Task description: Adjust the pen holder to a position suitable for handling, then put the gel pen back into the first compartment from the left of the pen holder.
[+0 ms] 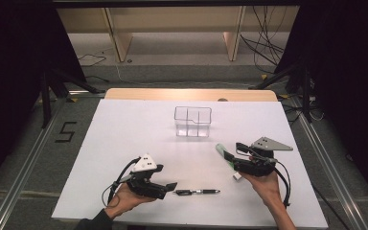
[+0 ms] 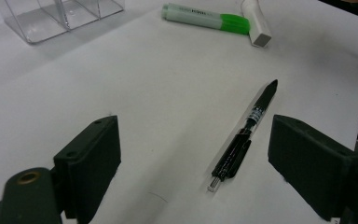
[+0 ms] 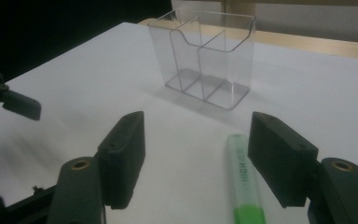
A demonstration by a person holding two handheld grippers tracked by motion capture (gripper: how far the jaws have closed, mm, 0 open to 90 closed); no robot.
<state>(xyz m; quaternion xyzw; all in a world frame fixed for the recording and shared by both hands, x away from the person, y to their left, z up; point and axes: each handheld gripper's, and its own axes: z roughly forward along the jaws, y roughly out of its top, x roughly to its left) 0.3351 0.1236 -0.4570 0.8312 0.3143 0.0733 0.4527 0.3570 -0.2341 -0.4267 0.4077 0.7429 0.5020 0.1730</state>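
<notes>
While my right gripper (image 3: 196,158) and left gripper (image 2: 193,163) both gape empty, closing off-centre (likely) could roll the green highlighter (image 3: 244,186) or black pen (image 2: 242,135) away.

White table (image 1: 124,143): clear organizer (image 1: 192,121) mid-far; green highlighter (image 1: 225,155), white object (image 1: 237,177) right; black pen (image 1: 197,192) near.

You get bright light from above on the white table (image 1: 124,143), while the room's sides stay dark. The clear box (image 3: 205,60) casts a soft grey shadow. In your gripper views the near jaws look blurry and the pictures are a little grainy
</notes>
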